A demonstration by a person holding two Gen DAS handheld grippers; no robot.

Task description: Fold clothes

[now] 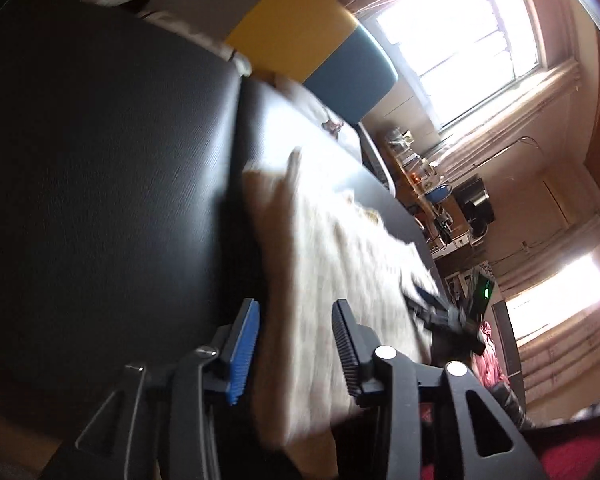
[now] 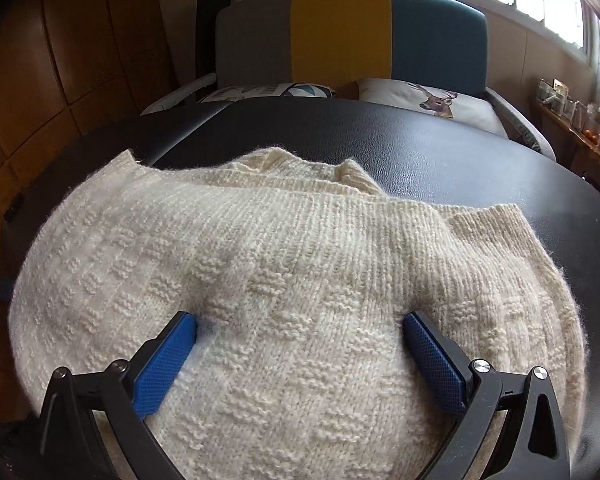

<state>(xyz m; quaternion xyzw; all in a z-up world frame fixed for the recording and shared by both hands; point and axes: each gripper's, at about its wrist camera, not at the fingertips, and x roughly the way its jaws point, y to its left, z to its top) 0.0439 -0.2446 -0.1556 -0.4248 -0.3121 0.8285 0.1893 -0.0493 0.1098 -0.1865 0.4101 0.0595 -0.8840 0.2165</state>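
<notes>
Sweater [image 2: 284, 280], cream chunky knit, lies spread on the black padded table [image 2: 440, 152], already doubled over by the look of it: a ribbed edge runs across the top layer w/ the collar and another layer showing behind it, toward the far side of the table. Right gripper [image 2: 300, 356] sits low over the middle of the knit, jaws as wide as they go, blue pads [image 2: 164, 364] resting on or pressing into the wool at both sides w/ a broad span of fabric between them but nothing pinched. Prob. placed there to flatten or pin the fold, or to line up for a grab of the top layer; can't tell which. Left gripper [image 1: 296, 344] comes in from the sweater's side edge, view tilted and blurred, jaws roughly half open. The knit's edge shows in the gap between them, but the pads don't look closed on it, so I read it as open, not holding. Its spot at the edge suits picking up that side to bring it across for the next fold. Sofa [image 2: 380, 40] w/ yellow and teal back panels stands just beyond the table, deer-print cushion [image 2: 432, 100] on it, well clear of the work. Bright window [image 1: 460, 44] washes out part of the left view. Thick knit will bunch and spring back, so a shallow pinch may slip.
</notes>
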